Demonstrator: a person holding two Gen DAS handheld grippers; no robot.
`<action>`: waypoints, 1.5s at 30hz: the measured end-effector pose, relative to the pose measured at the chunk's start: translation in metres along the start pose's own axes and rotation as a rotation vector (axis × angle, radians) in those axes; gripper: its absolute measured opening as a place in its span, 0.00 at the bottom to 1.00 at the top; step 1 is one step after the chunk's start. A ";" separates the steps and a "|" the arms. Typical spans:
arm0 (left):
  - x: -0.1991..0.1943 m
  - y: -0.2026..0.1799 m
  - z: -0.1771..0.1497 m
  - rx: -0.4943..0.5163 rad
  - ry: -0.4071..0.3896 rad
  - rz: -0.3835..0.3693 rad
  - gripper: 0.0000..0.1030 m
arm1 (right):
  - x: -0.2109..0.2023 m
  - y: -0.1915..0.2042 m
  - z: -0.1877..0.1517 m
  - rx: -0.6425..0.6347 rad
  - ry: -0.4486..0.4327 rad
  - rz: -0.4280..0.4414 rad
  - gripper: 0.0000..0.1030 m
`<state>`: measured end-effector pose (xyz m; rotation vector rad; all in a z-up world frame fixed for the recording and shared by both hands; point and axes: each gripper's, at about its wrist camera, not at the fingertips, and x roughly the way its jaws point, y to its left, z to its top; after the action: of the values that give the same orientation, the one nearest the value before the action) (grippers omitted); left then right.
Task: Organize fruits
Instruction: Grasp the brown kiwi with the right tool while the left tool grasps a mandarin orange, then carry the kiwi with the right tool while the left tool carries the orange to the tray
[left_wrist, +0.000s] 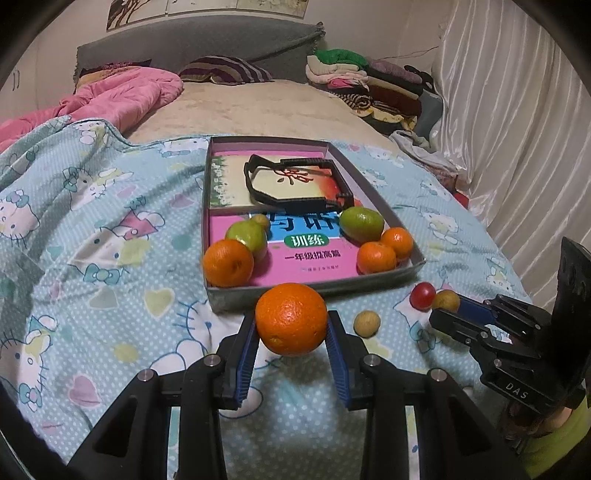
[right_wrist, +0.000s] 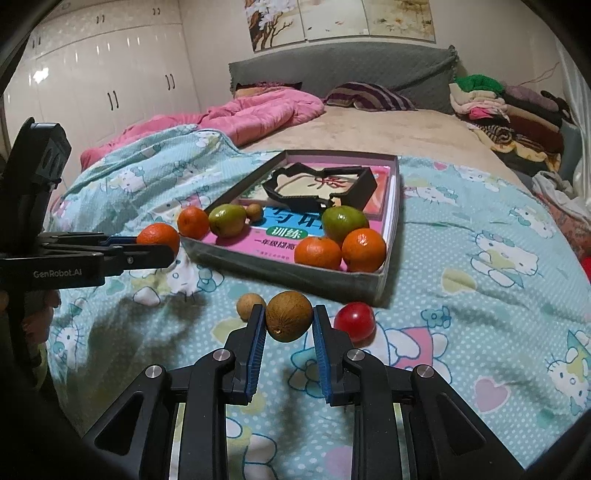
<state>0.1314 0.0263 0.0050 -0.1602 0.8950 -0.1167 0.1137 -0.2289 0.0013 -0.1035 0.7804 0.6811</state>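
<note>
**Asker:** What are your claws doing just now?

**Me:** I am gripping a big orange (left_wrist: 291, 318) in my left claw (left_wrist: 291, 332), the blue pads pressing on its two sides at the widest part, so it is not slipping. My right claw (right_wrist: 289, 325) is closing tight on a small brown fruit (right_wrist: 289, 315), pinched near the pad tips, since it is so little. Both claws are pointing down and forward, toward the box.

**Asker:** Where is the box lying?

**Me:** The grey box (left_wrist: 321, 291) is sitting on the cartoon-print bedspread (left_wrist: 110, 258), just beyond both claws. I am judging that it is serving as the place to gather the fruit: two green fruits, three oranges and a tiny brown one are already lying in its near end, on top of a pink book (left_wrist: 306, 258). A black frame (left_wrist: 295, 181) is taking up the far end, which is probably why the fruit is crowding the front.

**Asker:** What is remaining outside?

**Me:** A red fruit (right_wrist: 354, 320) and another small brown fruit (right_wrist: 246, 306) are lying on the bedspread, just beside my right claw.
</note>
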 end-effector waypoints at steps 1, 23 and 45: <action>0.000 0.000 0.002 0.000 -0.002 0.001 0.35 | 0.000 0.000 0.001 0.001 -0.003 -0.003 0.25; 0.038 -0.010 0.038 0.007 0.037 -0.005 0.35 | -0.003 -0.032 0.049 0.014 -0.064 -0.047 0.25; 0.072 -0.014 0.047 0.008 0.061 0.008 0.35 | 0.021 -0.042 0.055 0.027 -0.042 -0.045 0.25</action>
<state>0.2122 0.0043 -0.0190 -0.1463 0.9554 -0.1178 0.1833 -0.2326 0.0201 -0.0815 0.7451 0.6281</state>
